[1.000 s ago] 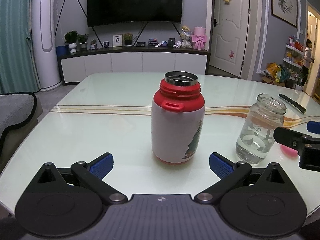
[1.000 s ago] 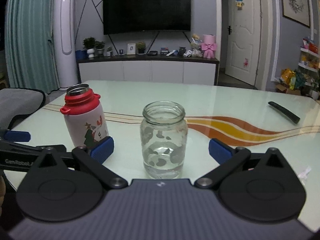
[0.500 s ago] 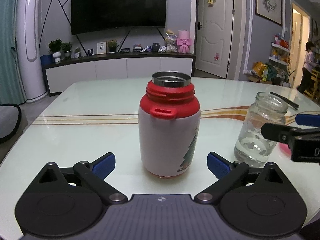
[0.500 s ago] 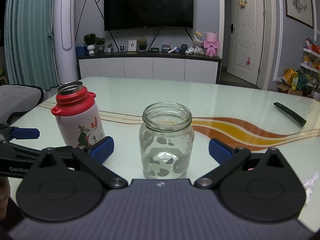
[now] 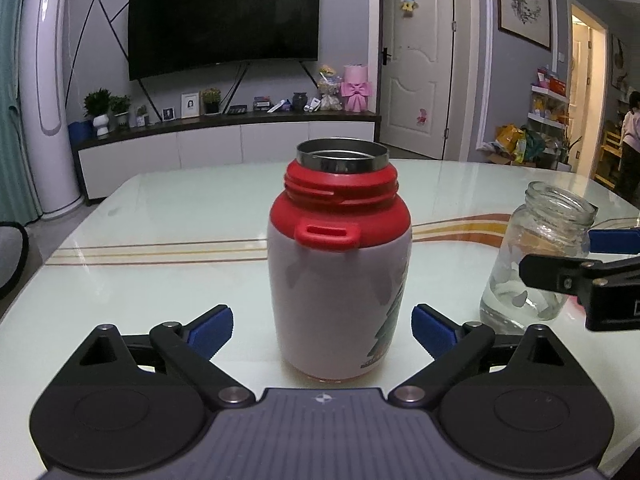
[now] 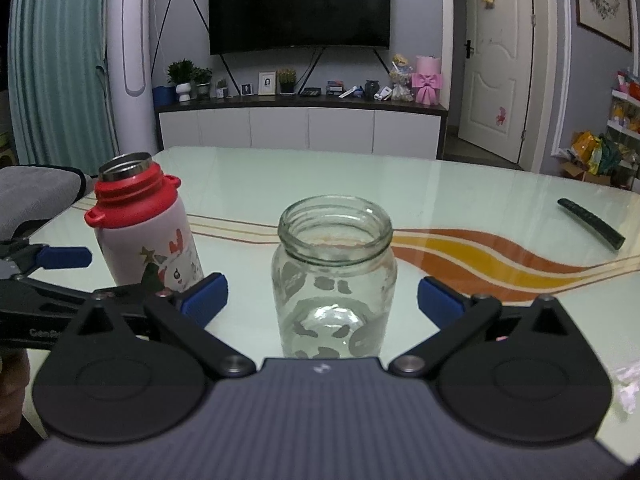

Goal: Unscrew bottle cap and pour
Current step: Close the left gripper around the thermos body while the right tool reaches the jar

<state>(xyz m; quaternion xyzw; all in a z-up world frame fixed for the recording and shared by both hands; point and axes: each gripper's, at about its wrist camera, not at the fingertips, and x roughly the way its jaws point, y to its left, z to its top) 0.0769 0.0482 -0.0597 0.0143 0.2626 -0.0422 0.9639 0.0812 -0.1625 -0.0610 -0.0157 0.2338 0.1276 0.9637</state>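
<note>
A white flask with a red collar and bare steel mouth (image 5: 340,276) stands upright on the glass table, its cap off and out of sight. My left gripper (image 5: 322,330) is open, its blue pads on either side of the flask's lower body without touching. A clear glass jar (image 6: 334,276) with a little water stands uncapped to the flask's right. My right gripper (image 6: 322,298) is open around the jar, pads clear of the glass. The jar (image 5: 536,256) and the right gripper's fingers (image 5: 560,276) show at the right of the left wrist view; the flask (image 6: 146,232) shows at the left of the right wrist view.
A black remote (image 6: 592,222) lies on the table (image 6: 460,200) at the far right. A grey seat (image 6: 40,192) stands beyond the table's left edge. A TV cabinet (image 5: 224,140) lines the back wall, and a person (image 5: 630,136) stands in the doorway at far right.
Both grippers have come closer to their objects: the flask and the jar loom larger between the open pads. Neither object has moved.
</note>
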